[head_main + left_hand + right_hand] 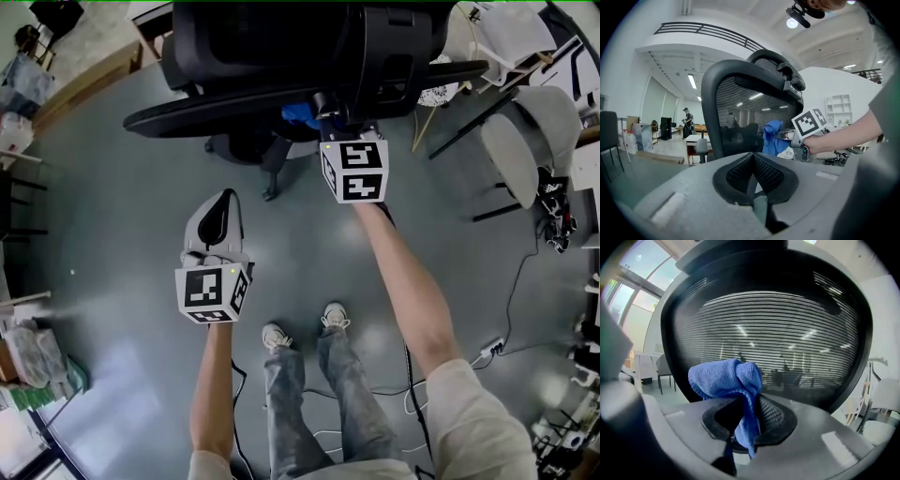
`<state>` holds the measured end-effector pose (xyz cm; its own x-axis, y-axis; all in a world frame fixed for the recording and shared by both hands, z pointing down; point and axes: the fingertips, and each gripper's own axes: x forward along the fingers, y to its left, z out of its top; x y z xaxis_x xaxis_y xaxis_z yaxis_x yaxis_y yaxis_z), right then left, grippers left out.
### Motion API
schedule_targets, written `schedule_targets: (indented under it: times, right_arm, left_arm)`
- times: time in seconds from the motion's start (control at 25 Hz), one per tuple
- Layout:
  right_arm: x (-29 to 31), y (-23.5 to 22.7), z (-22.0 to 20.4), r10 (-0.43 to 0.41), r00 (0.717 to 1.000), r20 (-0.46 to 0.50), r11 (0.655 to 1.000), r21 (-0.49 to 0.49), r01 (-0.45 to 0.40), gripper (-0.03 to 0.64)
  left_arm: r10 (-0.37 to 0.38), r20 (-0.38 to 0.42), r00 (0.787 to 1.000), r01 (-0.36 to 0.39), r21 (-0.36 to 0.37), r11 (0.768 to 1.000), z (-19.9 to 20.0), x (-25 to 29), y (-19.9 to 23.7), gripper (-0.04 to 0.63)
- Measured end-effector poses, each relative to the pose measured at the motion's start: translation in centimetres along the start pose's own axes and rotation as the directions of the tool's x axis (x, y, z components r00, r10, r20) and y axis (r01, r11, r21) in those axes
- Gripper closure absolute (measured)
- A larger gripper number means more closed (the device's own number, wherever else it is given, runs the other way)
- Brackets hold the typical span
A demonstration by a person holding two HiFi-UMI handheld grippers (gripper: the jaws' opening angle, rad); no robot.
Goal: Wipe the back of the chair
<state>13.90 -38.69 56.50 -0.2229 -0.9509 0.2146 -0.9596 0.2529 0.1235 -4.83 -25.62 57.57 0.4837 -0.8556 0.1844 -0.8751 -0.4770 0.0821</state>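
Head view: above and behind the chair [281, 56], facing steeply down onto its top edge. Left tongs [753, 176] view: low, set back from the chair's rear, tilted up at the mesh back. Right tongs [740, 416] view: close against that mesh, looking past the blue cloth [725, 378]. All share the backrest; the left view also catches the right tongs.

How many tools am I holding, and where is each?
2. The right tool grips the blue cloth by the chair back; the left tool, shut and empty, sits nearer me, clear of the chair.
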Motion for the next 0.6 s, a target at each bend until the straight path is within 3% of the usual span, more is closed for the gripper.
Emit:
schedule_targets:
  times: [0.2, 0.6]
  right_arm:
    - [-0.8, 0.3, -0.5, -0.015, 1.000, 0.001, 0.999, 0.047, 0.015, 0.546]
    - [-1.9, 8.9, -2.1, 0.110, 0.994, -0.009, 0.994, 0.007, -0.110, 0.546]
  left_arm:
    - [-0.007, -0.002, 1.000, 0.007, -0.008, 1.000, 0.0, 0.0, 0.0, 0.591]
    - [0.025, -0.006, 1.000, -0.025, -0.012, 1.000, -0.6, -2.4, 2.4, 0.591]
